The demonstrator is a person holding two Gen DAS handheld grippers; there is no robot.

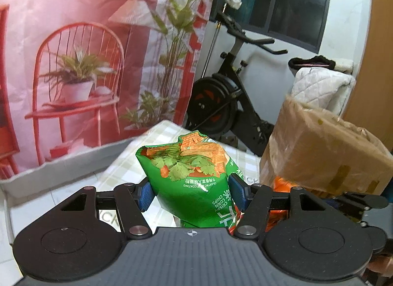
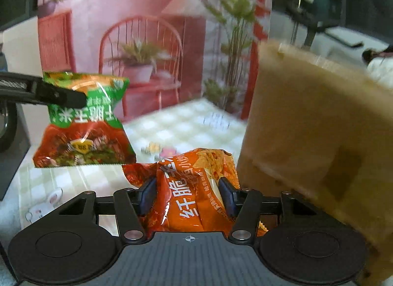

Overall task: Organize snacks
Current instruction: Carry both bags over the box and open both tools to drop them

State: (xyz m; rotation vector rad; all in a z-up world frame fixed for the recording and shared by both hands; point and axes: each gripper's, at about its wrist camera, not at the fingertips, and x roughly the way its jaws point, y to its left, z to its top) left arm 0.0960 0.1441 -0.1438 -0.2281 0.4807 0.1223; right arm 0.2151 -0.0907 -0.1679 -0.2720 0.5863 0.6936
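Observation:
My left gripper (image 1: 192, 193) is shut on a green bag of corn chips (image 1: 189, 175) and holds it up in the air above the checked tablecloth (image 1: 127, 165). The same green bag (image 2: 86, 123) shows in the right wrist view at the left, hanging from the left gripper's finger. My right gripper (image 2: 188, 196) is shut on an orange snack bag (image 2: 194, 192), held beside the brown cardboard box (image 2: 312, 133). The box (image 1: 326, 148) also stands at the right in the left wrist view, with a bit of the orange bag (image 1: 282, 185) below it.
A pink printed backdrop (image 1: 73, 52) hangs behind the table. An exercise bike (image 1: 228, 94) stands beyond the table's far edge, and a quilted white cloth (image 1: 319, 86) lies behind the box. Small wrapped sweets (image 2: 157, 149) lie on the tablecloth (image 2: 181, 123).

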